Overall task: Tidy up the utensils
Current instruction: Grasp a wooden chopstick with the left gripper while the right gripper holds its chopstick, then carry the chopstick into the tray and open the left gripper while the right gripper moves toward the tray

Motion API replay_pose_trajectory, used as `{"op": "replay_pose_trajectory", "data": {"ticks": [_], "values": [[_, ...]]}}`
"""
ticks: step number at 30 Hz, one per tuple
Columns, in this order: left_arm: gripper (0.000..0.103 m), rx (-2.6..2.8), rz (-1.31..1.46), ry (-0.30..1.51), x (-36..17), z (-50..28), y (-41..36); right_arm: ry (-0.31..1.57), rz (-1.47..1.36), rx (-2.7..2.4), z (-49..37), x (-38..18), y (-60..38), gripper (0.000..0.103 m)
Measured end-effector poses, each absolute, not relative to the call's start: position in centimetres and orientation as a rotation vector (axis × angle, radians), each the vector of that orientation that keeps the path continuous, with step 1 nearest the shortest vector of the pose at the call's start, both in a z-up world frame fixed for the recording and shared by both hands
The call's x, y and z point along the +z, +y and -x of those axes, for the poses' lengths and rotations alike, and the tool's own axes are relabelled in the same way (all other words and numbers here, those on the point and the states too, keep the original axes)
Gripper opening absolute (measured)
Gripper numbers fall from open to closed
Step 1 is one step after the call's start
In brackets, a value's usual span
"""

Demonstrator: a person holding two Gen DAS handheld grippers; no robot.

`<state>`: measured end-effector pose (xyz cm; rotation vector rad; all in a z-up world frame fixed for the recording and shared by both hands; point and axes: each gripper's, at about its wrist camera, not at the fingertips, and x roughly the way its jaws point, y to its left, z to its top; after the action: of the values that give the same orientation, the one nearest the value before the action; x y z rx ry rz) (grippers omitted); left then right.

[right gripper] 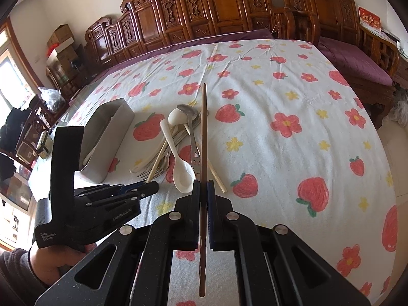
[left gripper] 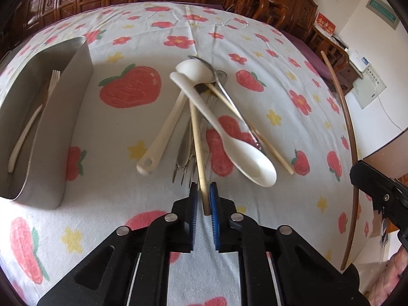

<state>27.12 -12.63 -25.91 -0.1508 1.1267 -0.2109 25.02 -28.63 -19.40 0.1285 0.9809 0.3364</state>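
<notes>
Left gripper (left gripper: 203, 191) clamps pale chopstick (left gripper: 197, 137) | right gripper (right gripper: 203, 186) clamps brown chopstick (right gripper: 203, 127)

On the tablecloth (left gripper: 142, 38) a heap of spoons, forks and chopsticks (left gripper: 204, 117) lies in the middle, with a metal holder (left gripper: 63, 117) well to its left that has a fork (left gripper: 51, 81) lying inside it, and carved wooden furniture (right gripper: 204, 7) stands behind the table.
</notes>
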Motion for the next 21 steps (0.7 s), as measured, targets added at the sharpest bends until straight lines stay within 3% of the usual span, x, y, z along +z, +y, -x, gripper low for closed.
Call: {"op": "replay_pose_trajectory", "data": {"ticks": [14, 21], "values": [[0.006, -0.213, 0.084, 1.037, -21.5, -23.8, -10.9, 0.977, -0.09, 0.346, -24.5, -19.4, -27.5, 0.006], [0.005, -0.21, 0.057, 1.101, -23.3, -23.2, -10.0, 0.978, -0.071, 0.351, -24.2, -19.5, -27.0, 0.006]]}}
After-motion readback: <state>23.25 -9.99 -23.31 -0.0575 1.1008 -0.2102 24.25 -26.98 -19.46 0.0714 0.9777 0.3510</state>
